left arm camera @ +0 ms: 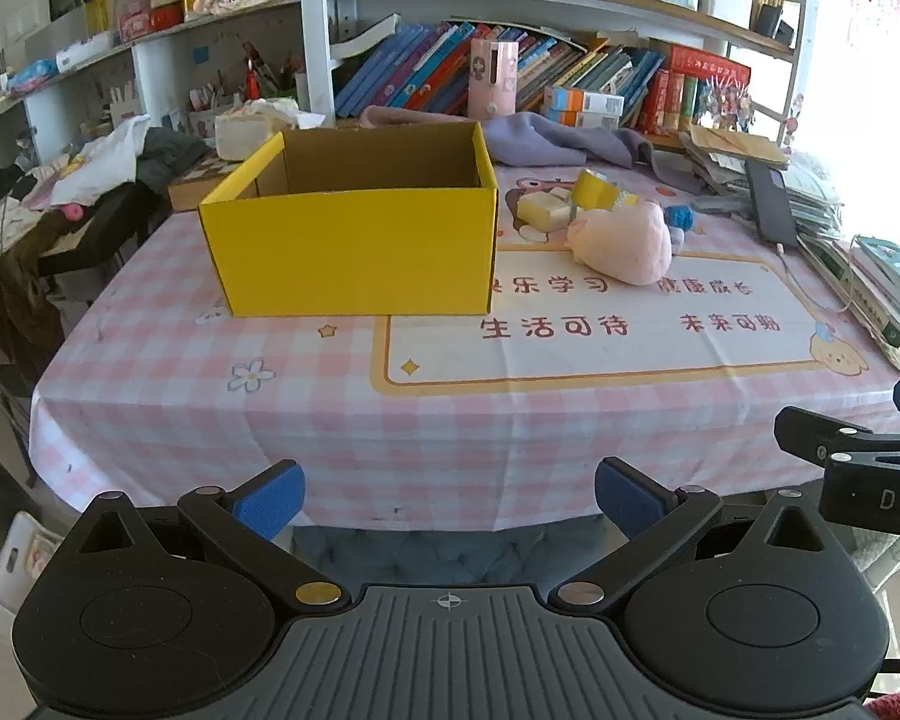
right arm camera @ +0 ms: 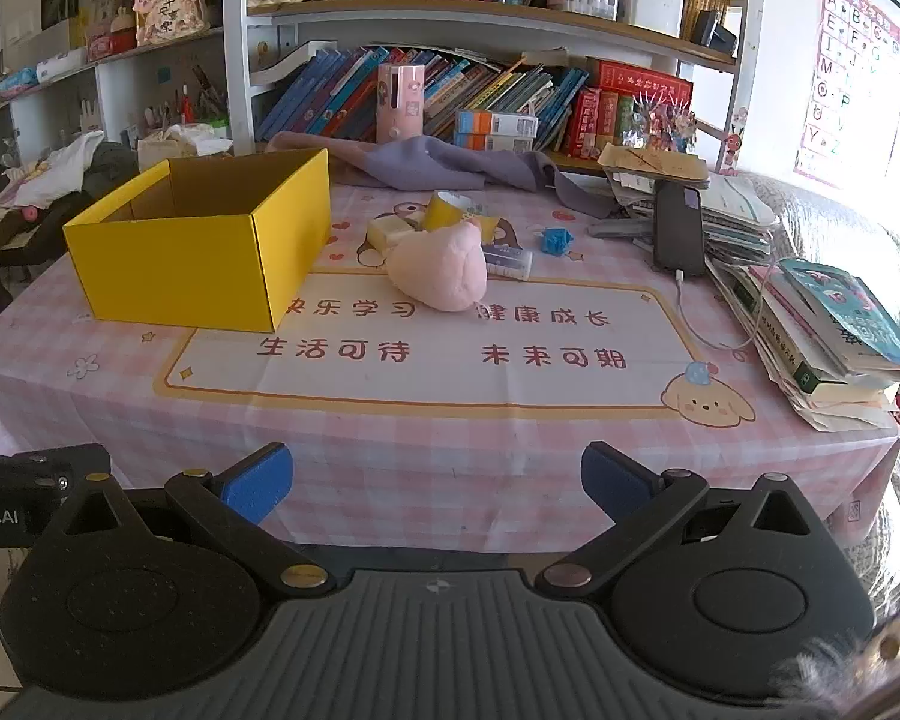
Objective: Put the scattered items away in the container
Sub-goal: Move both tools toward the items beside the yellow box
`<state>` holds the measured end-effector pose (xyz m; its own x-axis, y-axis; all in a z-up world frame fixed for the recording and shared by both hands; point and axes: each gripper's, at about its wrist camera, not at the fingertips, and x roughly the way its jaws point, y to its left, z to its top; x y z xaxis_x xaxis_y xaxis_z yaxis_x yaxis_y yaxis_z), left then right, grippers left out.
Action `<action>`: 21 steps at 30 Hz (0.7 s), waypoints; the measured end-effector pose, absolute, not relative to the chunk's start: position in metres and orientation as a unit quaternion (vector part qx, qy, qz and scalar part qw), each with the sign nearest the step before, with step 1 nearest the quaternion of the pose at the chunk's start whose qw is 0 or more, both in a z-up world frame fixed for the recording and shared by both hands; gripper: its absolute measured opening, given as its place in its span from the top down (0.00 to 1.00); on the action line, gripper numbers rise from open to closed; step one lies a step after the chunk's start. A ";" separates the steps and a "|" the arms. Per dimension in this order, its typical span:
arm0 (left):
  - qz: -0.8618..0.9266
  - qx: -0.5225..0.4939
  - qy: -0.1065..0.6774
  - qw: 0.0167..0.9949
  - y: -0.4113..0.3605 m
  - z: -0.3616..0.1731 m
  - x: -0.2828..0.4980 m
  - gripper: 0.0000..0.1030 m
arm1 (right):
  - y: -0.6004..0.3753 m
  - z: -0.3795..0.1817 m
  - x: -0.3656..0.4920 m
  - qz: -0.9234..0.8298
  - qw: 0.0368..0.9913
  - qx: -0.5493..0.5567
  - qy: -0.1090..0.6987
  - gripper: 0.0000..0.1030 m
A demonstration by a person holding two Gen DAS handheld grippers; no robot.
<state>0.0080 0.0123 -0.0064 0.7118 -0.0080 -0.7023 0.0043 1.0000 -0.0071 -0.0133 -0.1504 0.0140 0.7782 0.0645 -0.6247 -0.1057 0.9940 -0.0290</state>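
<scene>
The table [left arm camera: 150, 420], under a pink checked cloth, fills both views, and both grippers hang off its near edge with nothing between their fingers. The yellow box [left arm camera: 354, 252] stands open-topped on the left part of the table, and as far as its inside shows it looks empty, so the tidying seems not yet begun. The scattered things lie in a tight cluster just to the right of the box, well ahead of both grippers. Nearest the front is the pink plush toy [right arm camera: 441, 273], a rounded lump lying with its long axis running from front-left to back-right in the right wrist view. Behind it, touching or nearly so, are a yellow tape roll [right arm camera: 444, 210] tipped on its side and a pale yellow block [right arm camera: 390, 231]; a small white packet [right arm camera: 510, 261] lies just beside the toy on its right, and a little blue cube [right arm camera: 555, 240] sits a bit further right. The left gripper [left arm camera: 450, 498] has its jaws spread wide and faces the box more than the cluster; the right gripper [right arm camera: 435, 480], jaws likewise wide, points almost straight at the plush toy. I judge the right hand the better placed to reach forward first, closing across the toy's narrower width.
</scene>
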 end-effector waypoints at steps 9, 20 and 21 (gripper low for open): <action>-0.002 -0.006 0.376 0.927 0.012 -0.005 0.008 0.00 | -0.150 0.014 -0.015 0.051 0.944 -0.032 0.325 0.00; -0.002 -0.006 0.369 0.929 0.012 -0.003 0.006 0.00 | -0.147 0.015 -0.018 0.061 0.945 -0.034 0.320 0.00; -0.002 -0.006 0.368 0.930 0.012 -0.003 0.005 0.00 | -0.147 0.015 -0.018 0.061 0.945 -0.033 0.320 0.00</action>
